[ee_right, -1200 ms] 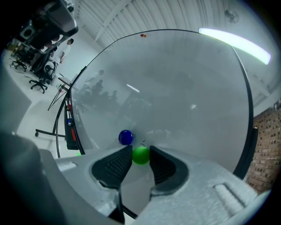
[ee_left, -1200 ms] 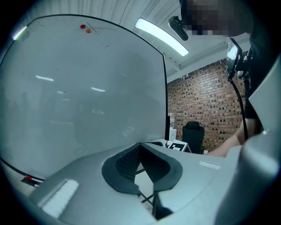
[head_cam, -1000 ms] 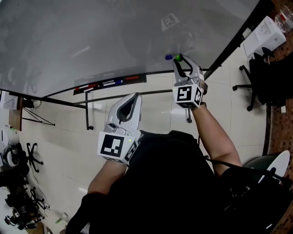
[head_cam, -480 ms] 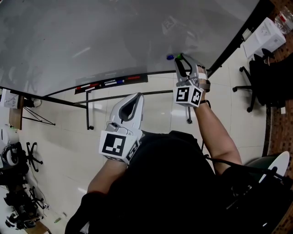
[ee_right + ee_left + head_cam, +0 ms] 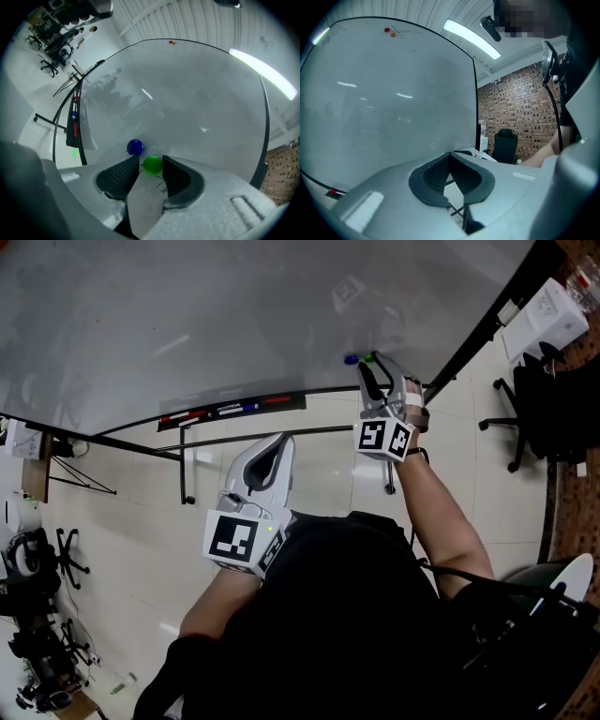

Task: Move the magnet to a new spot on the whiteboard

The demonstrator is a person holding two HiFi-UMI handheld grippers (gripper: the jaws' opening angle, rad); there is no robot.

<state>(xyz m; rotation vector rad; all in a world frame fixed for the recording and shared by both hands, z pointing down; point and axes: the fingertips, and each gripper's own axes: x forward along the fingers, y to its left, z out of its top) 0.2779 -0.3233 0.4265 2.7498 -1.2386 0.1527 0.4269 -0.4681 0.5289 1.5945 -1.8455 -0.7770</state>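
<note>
The wide, pale grey whiteboard on its black metal stand (image 5: pixel 234 315) fills the upper part of the head view, and the work is going on near its lower right corner. Along its bottom edge runs a long, dark marker tray (image 5: pixel 298 399). This is the only holder in the scene, and it has a row of whiteboard markers (image 5: pixel 234 410) lying end to end, with red and blue ones among them.

The left gripper (image 5: pixel 450 155) hangs well back from the board at the person's waist. Its jaws are drawn together and nothing is between them. The right gripper (image 5: pixel 375 365) is held level with its tips against the board. Its jaws have just been opening and now stand spread wide. The small, round green magnet (image 5: pixel 152 165) sits between the tips on the board surface rather than being squeezed by the pads. A small, round blue magnet (image 5: pixel 135 147) clings to the board just beside it, off the left jaw, and some faint pen scribble lies under the gripper.

This looks like the release step, with the green magnet left sticking to the board. The next move probably calls for a straight pull back from the board, with the jaws kept wide so that neither pad drags the green magnet or knocks the blue one.
</note>
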